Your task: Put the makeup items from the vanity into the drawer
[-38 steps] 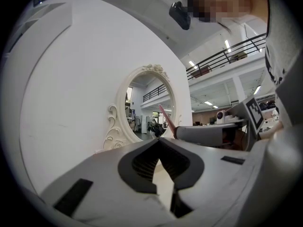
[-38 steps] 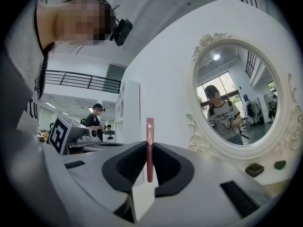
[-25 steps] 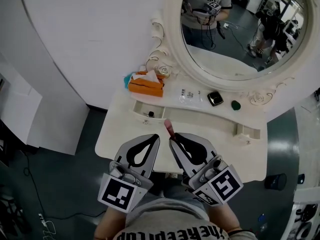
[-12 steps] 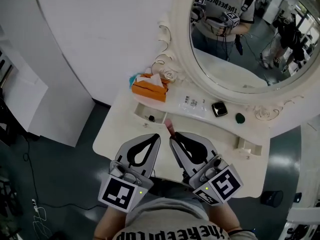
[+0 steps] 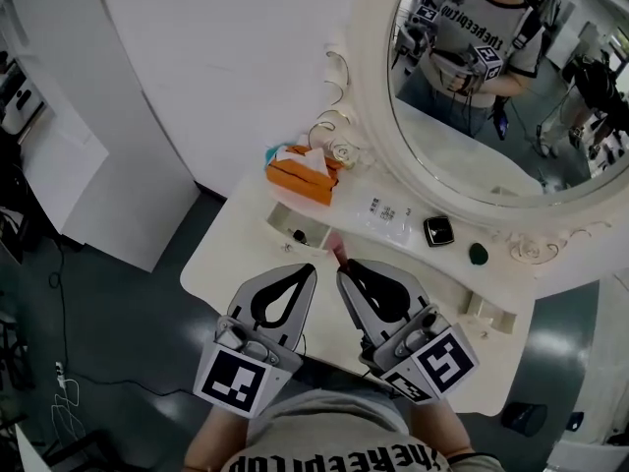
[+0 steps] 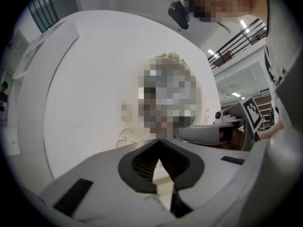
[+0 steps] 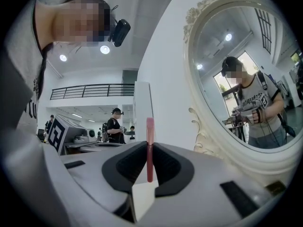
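Note:
My right gripper (image 5: 341, 269) is shut on a slim pink-red lip tube (image 5: 336, 250), which stands up between its jaws in the right gripper view as the tube (image 7: 149, 148). My left gripper (image 5: 308, 267) is shut beside it with nothing in it, and its jaws meet at the tip (image 6: 158, 144). Both hang over the front of the cream vanity (image 5: 221, 264). Just beyond them is a small open drawer (image 5: 295, 216) with a dark item inside. On the shelf sit a clear box (image 5: 388, 216), a black compact (image 5: 438, 231) and a green item (image 5: 479, 254).
An orange tissue box (image 5: 300, 177) stands at the back left of the vanity. The oval mirror (image 5: 491, 87) rises behind the shelf and reflects the person. A second small drawer (image 5: 488, 313) is at the right end. A white cabinet (image 5: 88, 165) stands to the left.
Both grippers keep their pose and the right one keeps the tube. The head view has swung, so more of the mirror and its reflection shows.

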A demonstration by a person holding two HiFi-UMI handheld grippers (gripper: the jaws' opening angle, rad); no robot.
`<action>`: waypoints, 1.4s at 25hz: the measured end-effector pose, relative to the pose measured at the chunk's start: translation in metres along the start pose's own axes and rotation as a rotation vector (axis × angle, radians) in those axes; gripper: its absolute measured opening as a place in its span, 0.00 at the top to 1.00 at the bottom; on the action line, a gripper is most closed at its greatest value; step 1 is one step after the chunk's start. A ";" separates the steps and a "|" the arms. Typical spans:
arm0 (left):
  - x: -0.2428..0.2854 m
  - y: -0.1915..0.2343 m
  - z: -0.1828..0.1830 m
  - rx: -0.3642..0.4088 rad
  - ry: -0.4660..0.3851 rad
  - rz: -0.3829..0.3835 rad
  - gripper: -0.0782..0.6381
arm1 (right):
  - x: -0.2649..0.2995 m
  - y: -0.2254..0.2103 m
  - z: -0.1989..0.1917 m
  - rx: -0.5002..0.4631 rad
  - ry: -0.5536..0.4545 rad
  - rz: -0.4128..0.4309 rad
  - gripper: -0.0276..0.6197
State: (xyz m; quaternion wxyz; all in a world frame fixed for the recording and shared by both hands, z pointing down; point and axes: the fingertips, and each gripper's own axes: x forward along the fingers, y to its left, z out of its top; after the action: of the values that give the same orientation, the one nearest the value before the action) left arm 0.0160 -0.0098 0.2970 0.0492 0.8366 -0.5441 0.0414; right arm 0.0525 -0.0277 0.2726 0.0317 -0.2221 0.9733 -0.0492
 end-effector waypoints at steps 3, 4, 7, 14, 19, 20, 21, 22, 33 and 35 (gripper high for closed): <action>0.003 -0.002 -0.001 -0.003 0.007 0.021 0.87 | -0.001 -0.006 -0.001 0.007 0.002 0.016 0.86; 0.004 -0.002 -0.002 -0.004 0.009 0.028 0.87 | -0.001 -0.007 -0.001 0.010 0.002 0.022 0.86; 0.007 -0.002 -0.003 -0.003 0.014 0.051 0.87 | -0.001 -0.012 -0.003 0.020 0.001 0.042 0.86; 0.011 -0.007 -0.006 0.000 0.024 0.093 0.87 | -0.003 -0.018 -0.007 0.036 0.000 0.081 0.86; 0.009 -0.009 -0.009 0.001 0.036 0.114 0.87 | -0.004 -0.019 -0.009 0.047 -0.001 0.097 0.86; 0.008 -0.008 -0.010 0.001 0.037 0.116 0.87 | -0.004 -0.019 -0.010 0.051 -0.001 0.098 0.86; 0.008 -0.008 -0.010 0.001 0.038 0.118 0.87 | -0.003 -0.019 -0.011 0.054 -0.002 0.099 0.86; 0.007 -0.007 -0.011 0.000 0.038 0.120 0.87 | -0.003 -0.018 -0.012 0.056 -0.001 0.100 0.86; 0.014 0.009 -0.018 -0.022 0.042 0.062 0.87 | 0.009 -0.024 -0.020 0.049 0.032 0.031 0.86; 0.017 0.014 -0.017 -0.020 0.045 0.044 0.87 | 0.013 -0.027 -0.021 0.047 0.039 0.014 0.86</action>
State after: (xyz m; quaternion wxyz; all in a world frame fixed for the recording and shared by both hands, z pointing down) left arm 0.0097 -0.0290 0.3163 0.0689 0.8226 -0.5617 0.0557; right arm 0.0500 -0.0557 0.2957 0.0182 -0.2133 0.9738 -0.0764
